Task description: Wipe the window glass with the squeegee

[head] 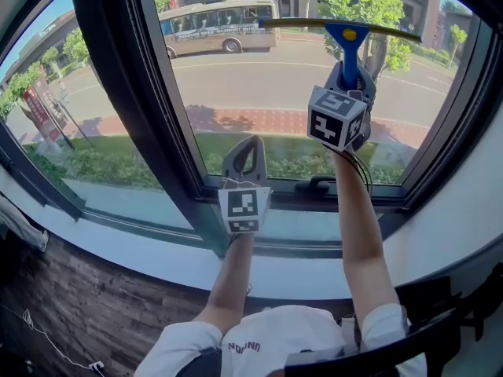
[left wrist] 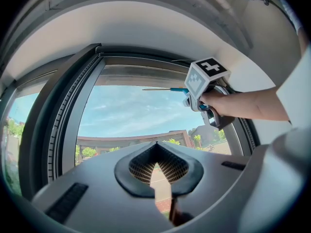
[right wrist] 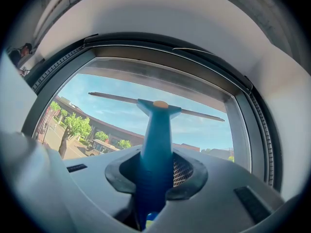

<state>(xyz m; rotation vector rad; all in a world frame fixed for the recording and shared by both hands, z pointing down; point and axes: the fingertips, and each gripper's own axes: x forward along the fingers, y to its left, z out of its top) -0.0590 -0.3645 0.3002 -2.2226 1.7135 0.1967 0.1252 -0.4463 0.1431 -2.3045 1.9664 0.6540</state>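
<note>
Right gripper (head: 354, 81) is raised on an outstretched arm, jaws clamped on the blue handle of the squeegee (head: 346, 42). In its own view the handle (right wrist: 156, 135) fills the gap between the pads and runs straight out from the right gripper (right wrist: 155, 171).

The blade sits crosswise at the handle's far end, roughly level with a slight tilt. It's high on the window glass (head: 259, 85) of the right-hand pane, a little below the top of the frame (right wrist: 160, 57). It looks laid on the pane, but I can't confirm actual contact.

Left gripper (head: 247, 159) is low, near the bottom edge of the same pane, just right of the dark centre post (head: 118, 93). Jaws are closed tip to tip with nothing between them. Its own view confirms it: the left gripper (left wrist: 158, 166) shows only street through the slit behind the tips. That view also catches the squeegee (left wrist: 165, 89) above and to the right.

A black latch handle (head: 318, 185) is on the lower frame between the two arms. The pale sill (head: 141, 250) runs below. Outside there's a road and a bus (head: 216, 26).
</note>
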